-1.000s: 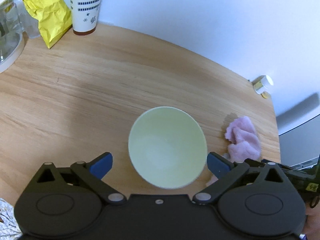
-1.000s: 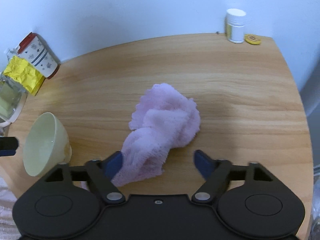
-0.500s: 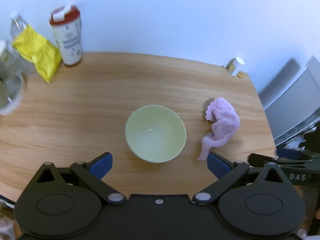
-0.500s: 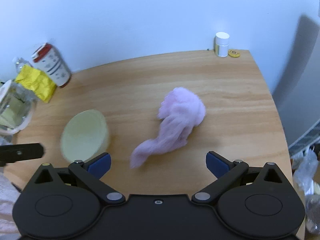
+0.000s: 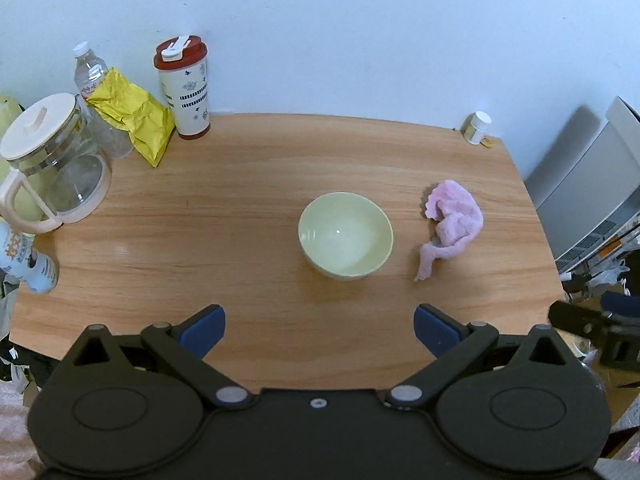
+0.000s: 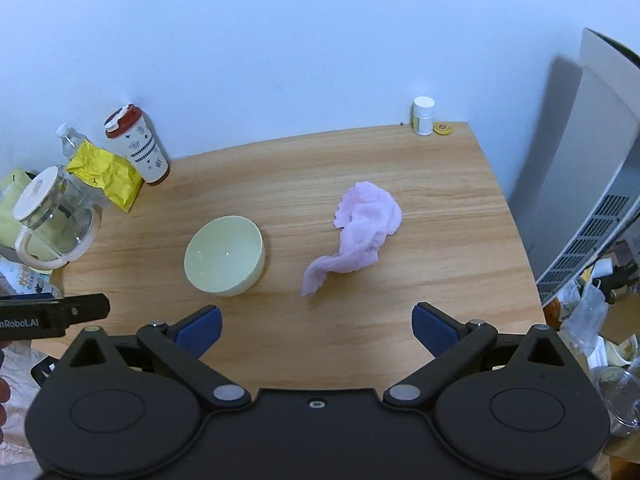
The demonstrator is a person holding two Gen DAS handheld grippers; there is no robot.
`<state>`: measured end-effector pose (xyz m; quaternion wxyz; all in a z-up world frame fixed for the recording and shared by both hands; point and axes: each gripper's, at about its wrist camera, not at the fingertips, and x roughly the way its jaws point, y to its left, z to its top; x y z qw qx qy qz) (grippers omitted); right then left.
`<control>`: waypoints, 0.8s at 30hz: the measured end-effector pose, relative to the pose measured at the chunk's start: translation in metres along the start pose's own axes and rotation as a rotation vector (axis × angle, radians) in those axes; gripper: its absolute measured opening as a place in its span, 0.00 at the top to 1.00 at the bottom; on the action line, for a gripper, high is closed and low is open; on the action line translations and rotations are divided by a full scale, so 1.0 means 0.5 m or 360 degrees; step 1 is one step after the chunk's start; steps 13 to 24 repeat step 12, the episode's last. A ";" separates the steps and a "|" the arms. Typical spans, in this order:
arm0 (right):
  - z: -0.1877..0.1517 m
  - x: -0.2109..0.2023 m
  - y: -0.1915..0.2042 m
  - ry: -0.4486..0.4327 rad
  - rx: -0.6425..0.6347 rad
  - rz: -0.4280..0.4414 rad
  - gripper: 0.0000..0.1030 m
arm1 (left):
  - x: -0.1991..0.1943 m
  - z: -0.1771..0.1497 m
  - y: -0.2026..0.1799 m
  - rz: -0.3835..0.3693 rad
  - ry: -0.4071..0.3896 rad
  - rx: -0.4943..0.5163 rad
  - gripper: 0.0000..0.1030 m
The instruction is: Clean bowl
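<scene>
Both my tools are empty, jaws spread wide: my left gripper hangs back from the bowl, my right gripper back from the pink cloth. The bowl sits upright mid-table, the cloth just beside it, apart. I judge the bowl hard, glossy, likely slippery and breakable — best pinched over the rim. The cloth is soft and limp — grab its bunched middle. The wooden table stands against a plain white wall, clutter at its back-left.
</scene>
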<state>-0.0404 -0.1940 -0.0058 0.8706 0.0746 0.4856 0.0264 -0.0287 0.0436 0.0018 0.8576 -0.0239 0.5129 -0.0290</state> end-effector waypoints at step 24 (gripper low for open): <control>-0.050 -0.031 0.011 0.0019 -0.0041 -0.0020 0.00 | -0.022 -0.034 -0.010 0.0010 -0.0031 -0.0040 0.01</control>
